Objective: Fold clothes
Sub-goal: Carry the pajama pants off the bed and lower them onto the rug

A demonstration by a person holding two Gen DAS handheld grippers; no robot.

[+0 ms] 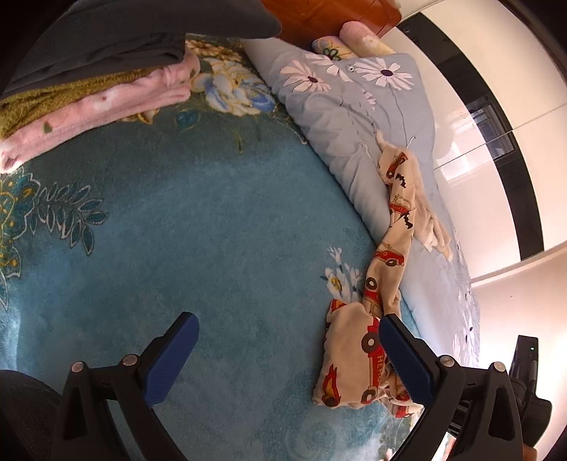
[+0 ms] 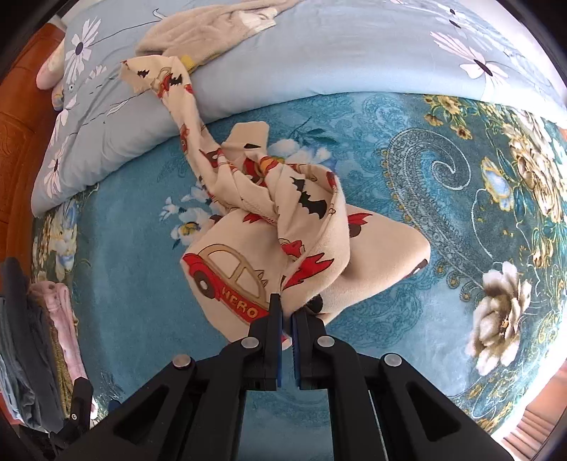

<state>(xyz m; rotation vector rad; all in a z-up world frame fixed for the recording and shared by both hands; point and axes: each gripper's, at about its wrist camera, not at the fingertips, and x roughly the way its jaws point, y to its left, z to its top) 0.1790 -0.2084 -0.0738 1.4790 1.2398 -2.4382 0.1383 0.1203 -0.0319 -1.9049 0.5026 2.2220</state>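
The right gripper (image 2: 287,312) is pinching a near edge of the cream car-print garment (image 2: 262,227), which is trailing across the teal bedspread (image 2: 389,337) up onto the far blue quilt (image 2: 319,53). The left gripper (image 1: 288,351) is hanging wide open above the bedspread, seemingly touching nothing.

A bed under a teal floral blanket (image 1: 212,220), a pale-blue daisy quilt (image 1: 340,117) — glossy white wall (image 1: 460,46), wooden headboard (image 1: 319,14).
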